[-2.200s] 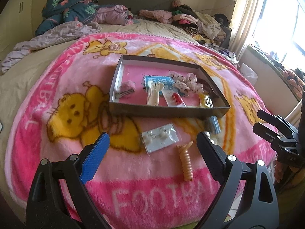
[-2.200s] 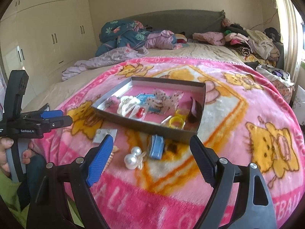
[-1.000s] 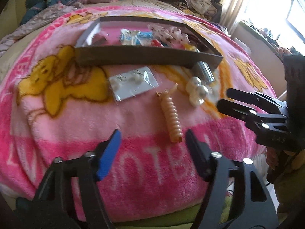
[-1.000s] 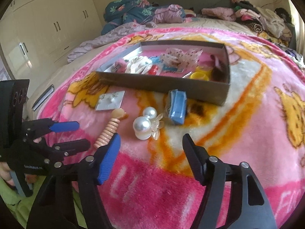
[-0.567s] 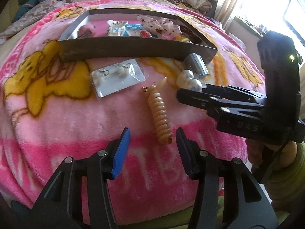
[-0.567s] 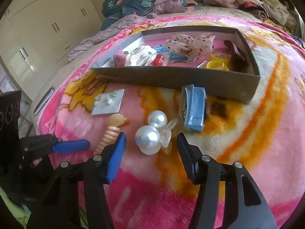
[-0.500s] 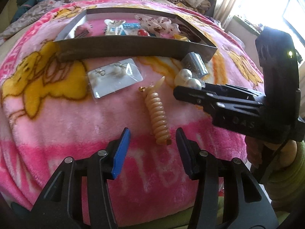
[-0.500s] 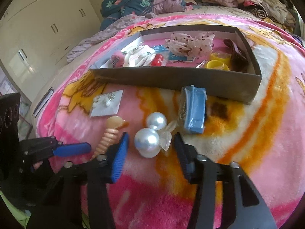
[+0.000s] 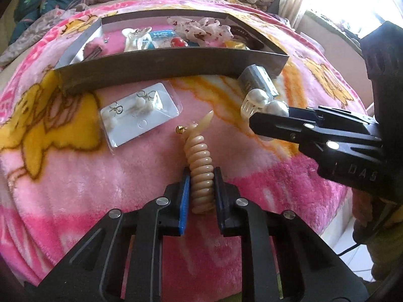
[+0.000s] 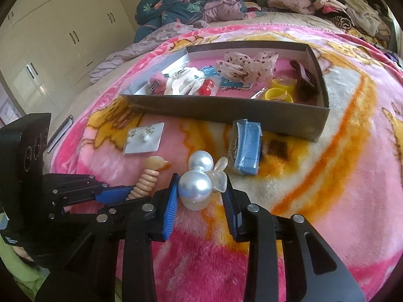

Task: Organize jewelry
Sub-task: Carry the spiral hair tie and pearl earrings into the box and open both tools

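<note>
A peach spiral hair clip (image 9: 199, 166) lies on the pink blanket; my left gripper (image 9: 200, 176) is shut on its near end. It also shows in the right wrist view (image 10: 148, 180). A pearl hair claw (image 10: 199, 178) with two big pearls and a clear clamp sits between the jaws of my right gripper (image 10: 200, 188), which are closed against its sides. It also shows in the left wrist view (image 9: 263, 102). The grey cardboard box (image 9: 151, 66) (image 10: 226, 112) behind holds several hair accessories.
An earring card in plastic (image 9: 141, 115) (image 10: 146, 138) lies left of the spiral clip. A blue packet (image 10: 248, 147) lies against the box front, seen grey in the left wrist view (image 9: 257, 81). Piled clothes (image 10: 191, 7) lie at the head of the bed. Wardrobes (image 10: 50, 32) stand left.
Both grippers moved forward and down and closed: the left onto the spiral clip, the right onto the pearl claw. Both were wide open earlier.
</note>
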### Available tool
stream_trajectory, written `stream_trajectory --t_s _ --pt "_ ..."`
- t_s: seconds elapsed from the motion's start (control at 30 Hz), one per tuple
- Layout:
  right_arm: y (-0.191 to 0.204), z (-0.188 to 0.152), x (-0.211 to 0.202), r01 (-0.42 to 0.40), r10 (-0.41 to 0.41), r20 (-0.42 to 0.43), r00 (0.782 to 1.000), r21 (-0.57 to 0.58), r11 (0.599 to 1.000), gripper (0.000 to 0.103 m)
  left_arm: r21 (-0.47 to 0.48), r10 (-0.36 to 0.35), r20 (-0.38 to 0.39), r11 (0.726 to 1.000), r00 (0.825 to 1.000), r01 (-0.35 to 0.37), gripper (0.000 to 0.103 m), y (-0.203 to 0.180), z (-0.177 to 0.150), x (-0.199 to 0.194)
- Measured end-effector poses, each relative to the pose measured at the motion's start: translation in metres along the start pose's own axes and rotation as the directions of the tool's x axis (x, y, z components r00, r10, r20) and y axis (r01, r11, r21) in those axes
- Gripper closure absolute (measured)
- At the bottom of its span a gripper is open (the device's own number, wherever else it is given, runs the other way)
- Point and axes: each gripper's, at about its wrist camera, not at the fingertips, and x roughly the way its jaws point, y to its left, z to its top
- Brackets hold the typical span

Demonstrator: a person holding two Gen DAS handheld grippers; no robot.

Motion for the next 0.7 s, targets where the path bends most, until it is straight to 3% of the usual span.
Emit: stream_trajectory --t_s 0.27,0.7 --pt "0.009 0.002 -0.015 0.008 -0.008 0.021 1.000 -0.024 1.000 0.071 -0.029 -0.020 0.051 0.999 0.998 0.021 0.092 0.006 -0.001 -0.023" --pt "0.025 0.013 -0.028 0.010 -0.006 0.059 0.998 -0.065 0.998 0.071 -0.101 0.033 0.130 0.995 0.991 -0.020 0.092 0.036 0.008 -0.056"
